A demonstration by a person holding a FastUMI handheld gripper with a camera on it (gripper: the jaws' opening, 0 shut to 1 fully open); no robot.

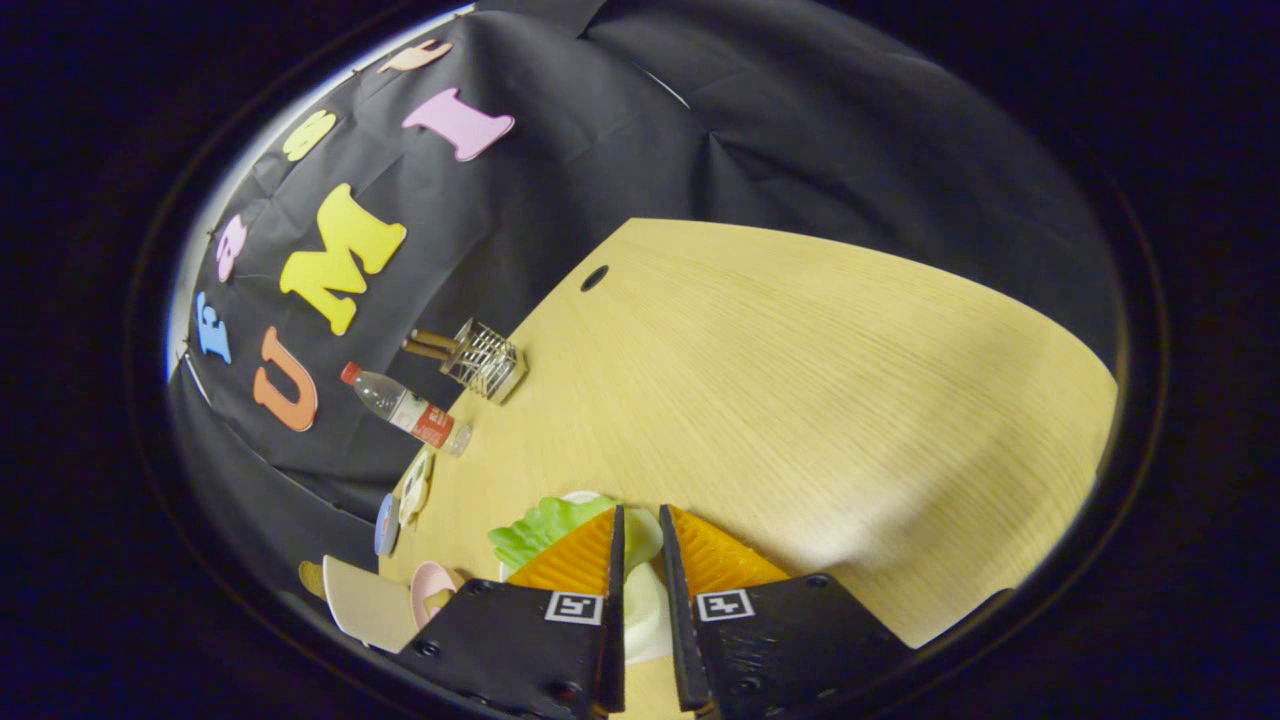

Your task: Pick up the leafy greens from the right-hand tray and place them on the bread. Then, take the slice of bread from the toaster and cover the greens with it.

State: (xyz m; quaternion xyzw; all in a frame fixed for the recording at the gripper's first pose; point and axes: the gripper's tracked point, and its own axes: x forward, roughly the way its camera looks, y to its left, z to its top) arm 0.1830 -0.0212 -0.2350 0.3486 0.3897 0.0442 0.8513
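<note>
Your gripper has its fingers nearly closed on the leafy greens. The leaf trails off to the left of the fingertips; I can't spot the bread from here

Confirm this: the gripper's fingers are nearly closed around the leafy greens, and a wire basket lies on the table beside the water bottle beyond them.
One error: the gripper view shows the wire basket standing upright. The rest holds: gripper fingers nearly closed around the leafy greens, water bottle on the table.

One gripper, fingers nearly closed around one bunch of leafy greens. One wooden table holds one plastic bottle and one wire basket.
</note>
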